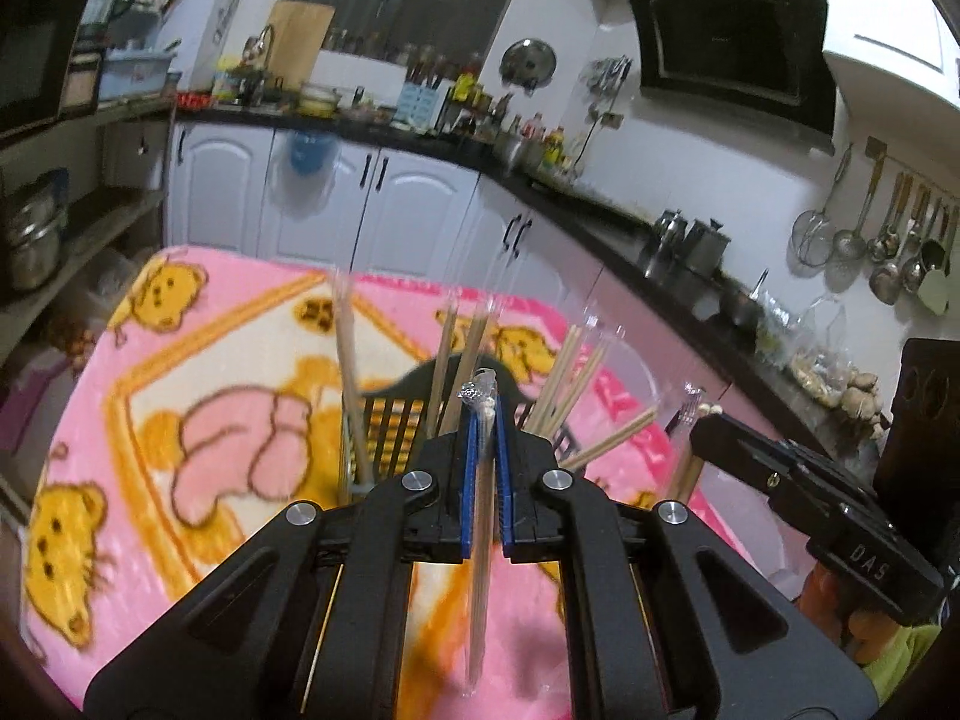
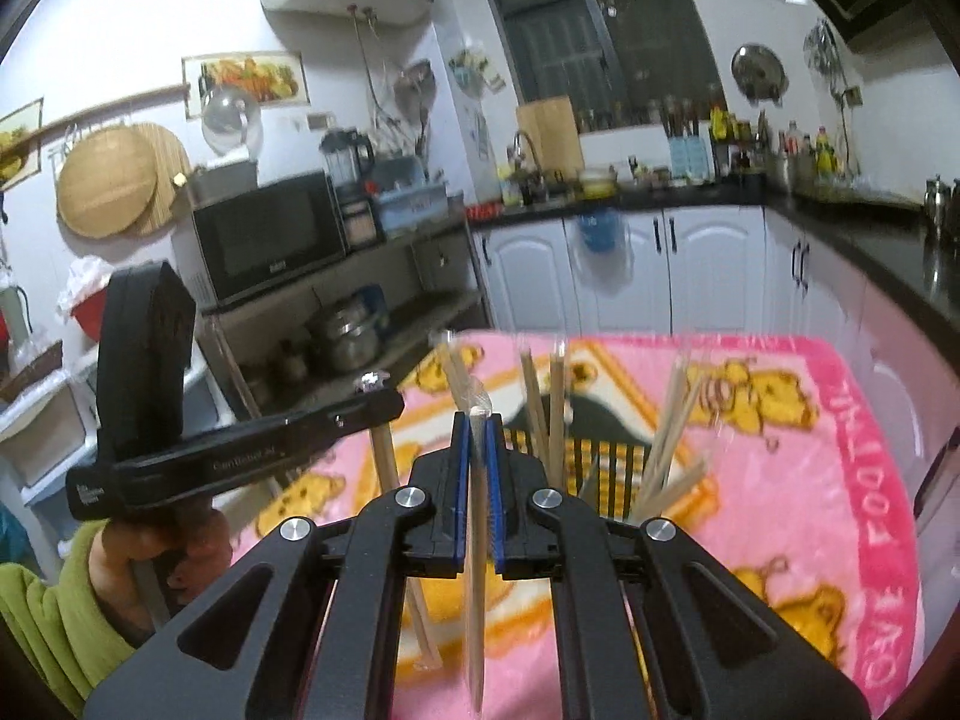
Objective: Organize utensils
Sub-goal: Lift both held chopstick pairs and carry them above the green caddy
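With your left tool point(image 1: 487, 420) and right tool point(image 2: 478, 432) each clamped on a wrapped chopstick pair above the black holder point(image 1: 396, 414), lower them upright into free slots.

Indoor lamp light is filling the kitchen evenly, and the white cabinets point(image 2: 708, 276) are glowing a little pale. The fisheye lens is bending the walls and darkening the corners. The pink blanket point(image 1: 252, 396) is looking soft and blurred.
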Available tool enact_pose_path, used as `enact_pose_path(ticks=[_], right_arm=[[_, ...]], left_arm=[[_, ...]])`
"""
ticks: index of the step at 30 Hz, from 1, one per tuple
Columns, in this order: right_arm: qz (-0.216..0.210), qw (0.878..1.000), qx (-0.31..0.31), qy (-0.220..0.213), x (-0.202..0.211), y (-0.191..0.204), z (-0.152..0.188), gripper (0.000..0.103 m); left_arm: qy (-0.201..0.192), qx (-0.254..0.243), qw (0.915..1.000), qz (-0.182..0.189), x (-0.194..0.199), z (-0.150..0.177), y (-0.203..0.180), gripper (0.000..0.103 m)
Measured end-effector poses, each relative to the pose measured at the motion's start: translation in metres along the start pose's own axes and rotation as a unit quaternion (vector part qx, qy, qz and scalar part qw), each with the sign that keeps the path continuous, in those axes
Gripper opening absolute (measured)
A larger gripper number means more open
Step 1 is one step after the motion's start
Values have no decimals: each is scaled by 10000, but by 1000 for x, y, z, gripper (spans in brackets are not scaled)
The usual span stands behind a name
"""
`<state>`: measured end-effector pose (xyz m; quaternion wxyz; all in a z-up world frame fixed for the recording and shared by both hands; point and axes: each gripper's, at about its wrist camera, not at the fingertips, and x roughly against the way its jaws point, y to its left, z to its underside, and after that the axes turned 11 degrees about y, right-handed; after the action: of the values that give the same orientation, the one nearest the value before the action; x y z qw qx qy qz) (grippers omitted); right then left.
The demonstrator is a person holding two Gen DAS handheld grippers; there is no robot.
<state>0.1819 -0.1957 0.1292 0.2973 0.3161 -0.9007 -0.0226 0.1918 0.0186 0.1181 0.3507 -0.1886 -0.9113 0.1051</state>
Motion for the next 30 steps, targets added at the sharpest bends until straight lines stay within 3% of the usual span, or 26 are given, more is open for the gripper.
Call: enact_pose_path(ticks=[11,18,22,30], right_arm=[[316,9966,55,-756,16,-11,-42,6],[552,9936,14,-989,9,-22,-60,6],[651,9921,-74,-1072,5,-31,-69,6],[829,9885,-275,-1232,-1,-47,-78,6]], left_arm=[[-572,-59,9983,53,21,-38,-13,3],[-845,50,9964,36,22,-65,-17,3],[-1034,-42,9945,-163,21,-78,-25,3],[-1006,-71,9943,-337,3,-95,-25,3]])
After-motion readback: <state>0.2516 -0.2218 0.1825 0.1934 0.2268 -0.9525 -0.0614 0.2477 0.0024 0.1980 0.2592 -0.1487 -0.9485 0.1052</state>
